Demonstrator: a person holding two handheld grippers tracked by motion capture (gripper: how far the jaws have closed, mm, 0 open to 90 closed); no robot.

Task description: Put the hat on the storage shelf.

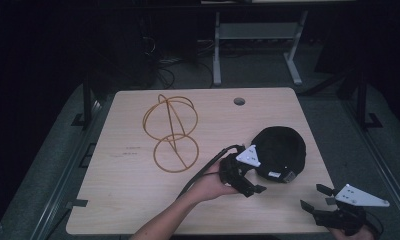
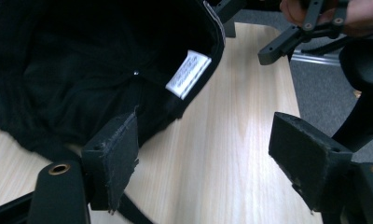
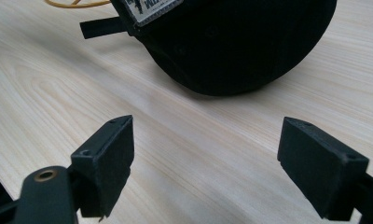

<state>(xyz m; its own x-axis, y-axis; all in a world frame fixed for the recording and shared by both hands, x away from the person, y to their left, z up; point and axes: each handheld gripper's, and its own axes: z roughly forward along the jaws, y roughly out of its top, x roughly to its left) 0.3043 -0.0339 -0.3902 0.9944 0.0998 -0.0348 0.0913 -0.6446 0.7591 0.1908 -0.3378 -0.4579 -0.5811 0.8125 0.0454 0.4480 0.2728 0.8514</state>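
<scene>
— Black fabric cap (image 1: pixel 280 150), upside down, white label (image 2: pixel 188 73) sewn inside; where is it?
— On the wooden table (image 1: pixel 138 200), right half. Left gripper (image 1: pixel 248 182) at its rim, right gripper (image 1: pixel 318 197) near; both jaws spread, pinching nothing.

A wire stand (image 1: pixel 170 131) of yellow rings sits on the wooden table (image 1: pixel 138 200), well apart from both jaw pairs, beyond them. A round hole (image 1: pixel 239 101) lies farther off.
</scene>
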